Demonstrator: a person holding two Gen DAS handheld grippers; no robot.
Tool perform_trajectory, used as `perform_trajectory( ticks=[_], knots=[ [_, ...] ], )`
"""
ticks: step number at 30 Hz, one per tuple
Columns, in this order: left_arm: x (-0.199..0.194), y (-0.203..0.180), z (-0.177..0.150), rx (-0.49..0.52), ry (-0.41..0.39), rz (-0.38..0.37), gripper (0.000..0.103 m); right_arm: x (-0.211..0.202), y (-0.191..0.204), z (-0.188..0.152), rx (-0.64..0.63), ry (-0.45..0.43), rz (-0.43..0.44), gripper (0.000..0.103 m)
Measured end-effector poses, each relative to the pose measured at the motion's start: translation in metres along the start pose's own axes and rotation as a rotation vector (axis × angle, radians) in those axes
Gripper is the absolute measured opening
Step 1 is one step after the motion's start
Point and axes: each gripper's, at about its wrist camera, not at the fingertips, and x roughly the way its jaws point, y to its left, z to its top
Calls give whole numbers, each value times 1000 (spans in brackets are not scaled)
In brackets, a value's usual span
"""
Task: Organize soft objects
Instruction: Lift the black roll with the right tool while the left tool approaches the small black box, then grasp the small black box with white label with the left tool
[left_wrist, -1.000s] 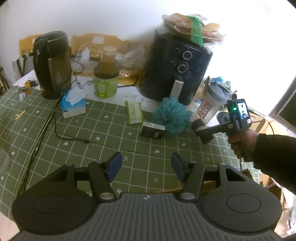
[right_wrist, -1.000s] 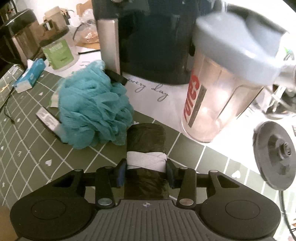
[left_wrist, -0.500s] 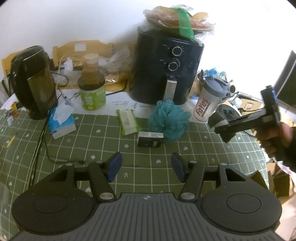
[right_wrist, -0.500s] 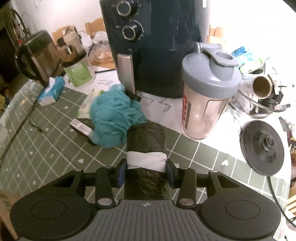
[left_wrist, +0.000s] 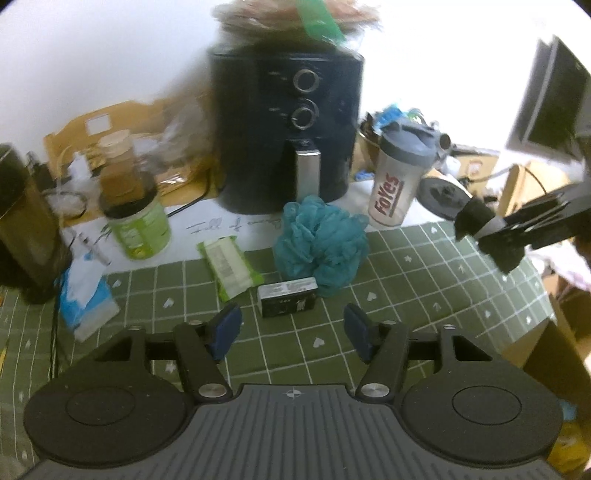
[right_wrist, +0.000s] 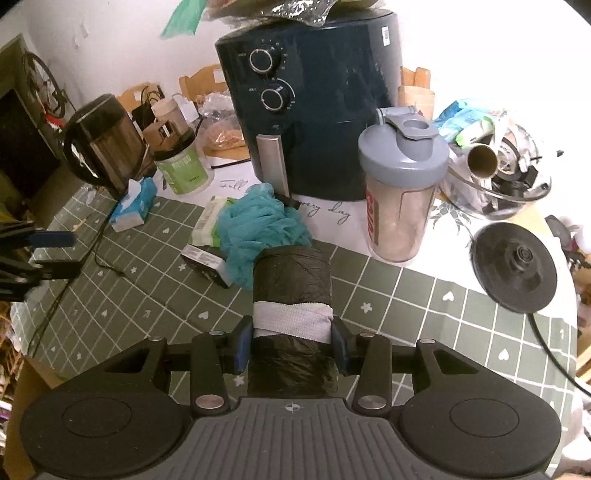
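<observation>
My right gripper (right_wrist: 291, 349) is shut on a black bag roll (right_wrist: 291, 284) with a white band, held above the green checked tablecloth (right_wrist: 424, 306). The roll also shows in the left wrist view (left_wrist: 484, 230), in the air at the right. A teal bath pouf (left_wrist: 321, 240) (right_wrist: 258, 232) lies in front of the black air fryer (left_wrist: 288, 122). A green wipes pack (left_wrist: 229, 264), a blue tissue pack (left_wrist: 86, 299) and a small black box (left_wrist: 288, 297) lie nearby. My left gripper (left_wrist: 291, 330) is open and empty, over the near side of the table.
A shaker bottle (right_wrist: 402, 192) stands right of the air fryer. A black kettle base (right_wrist: 513, 267) lies at the right, a kettle (right_wrist: 107, 144) and green jar (right_wrist: 183, 166) at the left. A bowl of clutter (right_wrist: 498, 173) sits at the back right. A cable (right_wrist: 85, 254) crosses the cloth.
My right gripper has lifted the bag roll up and pulled it back, away from the pouf and shaker bottle. The left gripper has swung rightward and stays open.
</observation>
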Motion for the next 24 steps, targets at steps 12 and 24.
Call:
perform_trajectory(
  ticks=[12,24],
  knots=[
    [72,4,4,170,57,-18,75,-38,-1,-31,103,-51,-23,46],
    [141,8,9,290,113,-64,75,-53,-9,-70,250,-73,-62,46]
  ],
)
